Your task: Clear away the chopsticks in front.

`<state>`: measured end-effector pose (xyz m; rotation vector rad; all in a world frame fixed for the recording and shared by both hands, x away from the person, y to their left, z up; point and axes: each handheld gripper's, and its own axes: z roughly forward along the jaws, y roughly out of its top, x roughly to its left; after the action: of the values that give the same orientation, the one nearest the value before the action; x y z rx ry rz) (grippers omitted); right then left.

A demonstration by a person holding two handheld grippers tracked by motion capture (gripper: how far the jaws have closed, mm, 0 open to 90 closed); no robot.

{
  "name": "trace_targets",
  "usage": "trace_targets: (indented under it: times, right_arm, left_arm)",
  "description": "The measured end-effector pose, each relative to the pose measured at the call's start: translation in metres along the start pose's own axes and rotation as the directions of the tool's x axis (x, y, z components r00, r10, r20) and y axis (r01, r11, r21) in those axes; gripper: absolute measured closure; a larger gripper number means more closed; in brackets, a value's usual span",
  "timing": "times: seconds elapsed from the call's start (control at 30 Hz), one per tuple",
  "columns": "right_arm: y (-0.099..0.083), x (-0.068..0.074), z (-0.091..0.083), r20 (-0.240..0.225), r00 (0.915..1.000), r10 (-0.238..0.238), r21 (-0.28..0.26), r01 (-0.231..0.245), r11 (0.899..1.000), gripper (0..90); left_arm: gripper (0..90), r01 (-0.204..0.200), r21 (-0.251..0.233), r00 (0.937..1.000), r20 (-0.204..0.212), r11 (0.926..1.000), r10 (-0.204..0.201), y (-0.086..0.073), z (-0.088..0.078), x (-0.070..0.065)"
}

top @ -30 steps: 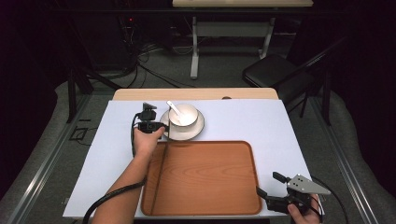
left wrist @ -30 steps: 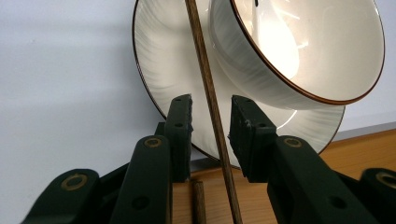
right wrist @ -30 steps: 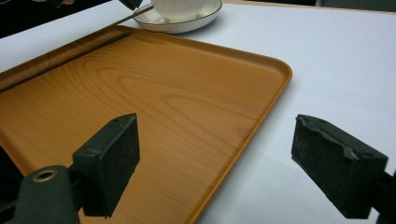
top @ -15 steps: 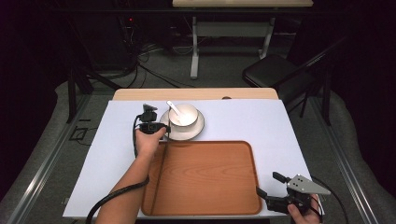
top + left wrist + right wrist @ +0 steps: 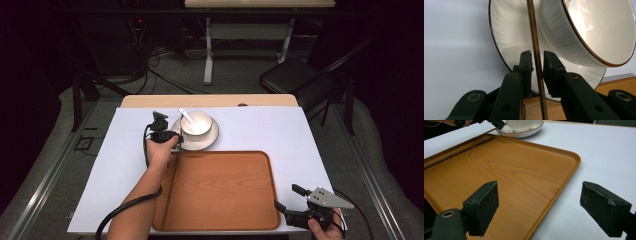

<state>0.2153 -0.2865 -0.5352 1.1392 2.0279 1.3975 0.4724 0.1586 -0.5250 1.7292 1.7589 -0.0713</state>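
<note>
The left hand-held gripper is closing its jaws on the thin rim of the white, gold-edged ceramic saucer, which is carrying a matching white bowl and spoon on the white-covered counter, apparently for lifting onto the wooden tray just behind. The right hand-held gripper is waiting, jaws wide apart, beside the tray.

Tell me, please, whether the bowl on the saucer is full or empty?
Empty of food or liquid: the bowl shows a bare white inside on its saucer, with just a white spoon resting in it.
</note>
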Motion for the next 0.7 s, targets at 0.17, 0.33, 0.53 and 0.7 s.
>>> trace_targets:
  times: [0.17,0.33,0.53,0.7]
  right_arm:
    - [0.000,0.000,0.000,-0.001,1.0000,0.000,-0.001,0.000,1.000,15.1]
    - [0.000,0.000,0.000,-0.001,1.0000,-0.001,-0.001,0.001,1.000,15.1]
    - [0.000,0.000,0.000,-0.001,1.0000,-0.001,-0.001,0.001,1.000,15.1]
    - [0.000,0.000,0.000,-0.001,1.0000,0.000,0.000,0.000,1.000,15.1]
  left_arm:
    - [81.7,0.048,0.005,0.9985,0.025,0.9988,-0.048,0.001,0.002,0.003]
    - [84.4,0.083,0.011,0.9951,0.052,0.9965,-0.084,0.002,0.001,0.006]
    - [84.7,0.110,-0.004,0.9919,0.063,0.9939,-0.110,0.002,-0.003,0.010]
    - [84.7,0.119,-0.018,0.9907,0.068,0.9927,-0.118,0.002,-0.010,0.013]
